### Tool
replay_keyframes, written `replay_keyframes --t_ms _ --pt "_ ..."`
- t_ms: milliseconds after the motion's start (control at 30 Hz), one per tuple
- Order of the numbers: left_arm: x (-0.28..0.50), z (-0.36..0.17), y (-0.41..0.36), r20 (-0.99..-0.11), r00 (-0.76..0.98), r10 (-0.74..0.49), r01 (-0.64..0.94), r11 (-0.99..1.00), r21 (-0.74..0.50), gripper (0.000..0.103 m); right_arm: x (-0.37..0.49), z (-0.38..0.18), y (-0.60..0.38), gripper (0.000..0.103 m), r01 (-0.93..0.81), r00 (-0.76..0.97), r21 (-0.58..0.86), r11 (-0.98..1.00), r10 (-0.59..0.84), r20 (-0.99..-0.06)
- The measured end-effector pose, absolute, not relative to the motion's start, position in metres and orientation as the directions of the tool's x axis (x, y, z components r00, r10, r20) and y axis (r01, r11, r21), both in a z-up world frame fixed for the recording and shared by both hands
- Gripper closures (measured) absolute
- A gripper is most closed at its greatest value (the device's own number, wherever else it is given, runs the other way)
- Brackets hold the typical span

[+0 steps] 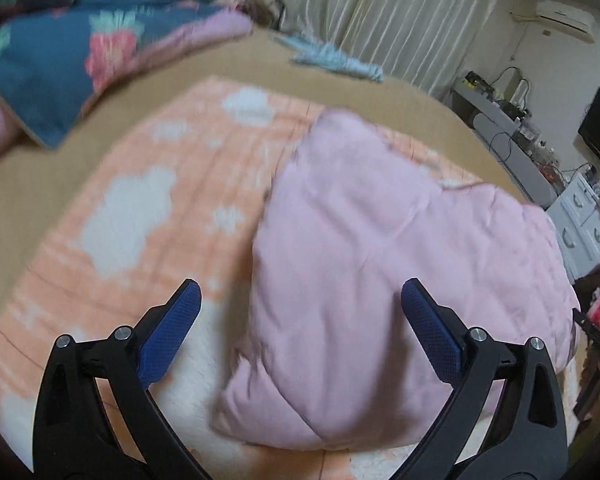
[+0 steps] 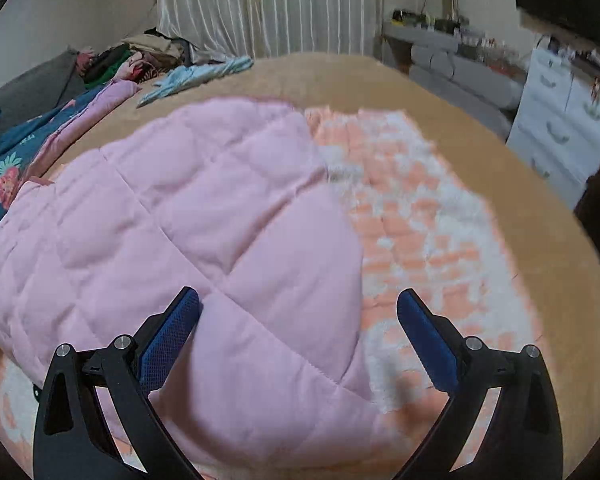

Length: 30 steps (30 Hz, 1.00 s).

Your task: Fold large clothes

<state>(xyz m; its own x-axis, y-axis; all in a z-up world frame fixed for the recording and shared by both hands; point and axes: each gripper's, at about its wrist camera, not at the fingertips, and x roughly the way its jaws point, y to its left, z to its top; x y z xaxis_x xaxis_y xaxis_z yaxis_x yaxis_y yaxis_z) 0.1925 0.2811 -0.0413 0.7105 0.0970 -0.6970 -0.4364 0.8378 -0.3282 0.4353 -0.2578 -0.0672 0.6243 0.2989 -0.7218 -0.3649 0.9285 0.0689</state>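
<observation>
Both hand-held grippers hang released over the bed, nothing between their blue pads. Ahead of the left hand-held gripper lies the pink quilted blanket, folded over its peach cloud-print side. The right hand-held gripper hovers above the pink fold's edge.
</observation>
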Motion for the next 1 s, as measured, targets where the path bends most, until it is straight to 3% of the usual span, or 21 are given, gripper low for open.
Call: replay_keyframes --t_ms 33,67,100,133,167,200,233,367,633,1000 --pt "0.194 -0.047 0.279 -0.692 0.718 0.071 -0.424 0.834 -0.354 0.010 0.437 -0.071 -0.258 0.007 -0.365 0.611 0.093 0.926 0.314 -0.726" --pt "0.195 -0.050 0.275 -0.687 0.725 0.053 -0.407 0.838 -0.364 0.024 0.438 -0.077 -0.257 0.031 -0.385 0.584 0.144 0.912 0.361 -0.727" --pt "0.199 -0.051 0.267 -0.682 0.730 0.045 -0.385 0.852 -0.356 0.050 0.438 -0.078 -0.256 0.047 -0.400 0.568 0.182 0.898 0.399 -0.720" --pt "0.204 -0.048 0.261 -0.680 0.731 0.061 -0.379 0.865 -0.329 0.056 0.435 -0.076 -0.254 0.060 -0.397 0.584 0.187 0.898 0.405 -0.704" --pt "0.210 -0.043 0.253 -0.675 0.731 0.097 -0.374 0.885 -0.278 0.071 0.435 -0.073 -0.252 0.074 -0.399 0.592 0.184 0.898 0.405 -0.696" --pt "0.217 -0.038 0.248 -0.665 0.737 0.125 -0.364 0.902 -0.234 0.081 0.433 -0.066 -0.249 0.078 -0.403 0.612 0.183 0.896 0.413 -0.675" --pt "0.221 -0.031 0.244 -0.653 0.743 0.145 -0.360 0.909 -0.208 0.082 0.432 -0.060 -0.246 0.082 -0.401 0.631 0.172 0.900 0.407 -0.660" --pt "0.248 -0.009 0.245 -0.629 0.749 0.208 -0.378 0.914 -0.148 0.084 0.442 -0.038 -0.236 0.085 -0.373 0.688 0.123 0.920 0.363 -0.628" --pt "0.300 -0.034 0.262 -0.715 0.664 0.218 -0.420 0.900 -0.116 0.082 0.486 -0.066 -0.213 0.084 -0.298 0.630 0.076 0.951 0.256 -0.733" --pt "0.305 -0.052 0.266 -0.736 0.641 0.217 -0.431 0.895 -0.112 0.073 0.499 -0.087 -0.216 0.067 -0.279 0.580 0.106 0.954 0.256 -0.773"
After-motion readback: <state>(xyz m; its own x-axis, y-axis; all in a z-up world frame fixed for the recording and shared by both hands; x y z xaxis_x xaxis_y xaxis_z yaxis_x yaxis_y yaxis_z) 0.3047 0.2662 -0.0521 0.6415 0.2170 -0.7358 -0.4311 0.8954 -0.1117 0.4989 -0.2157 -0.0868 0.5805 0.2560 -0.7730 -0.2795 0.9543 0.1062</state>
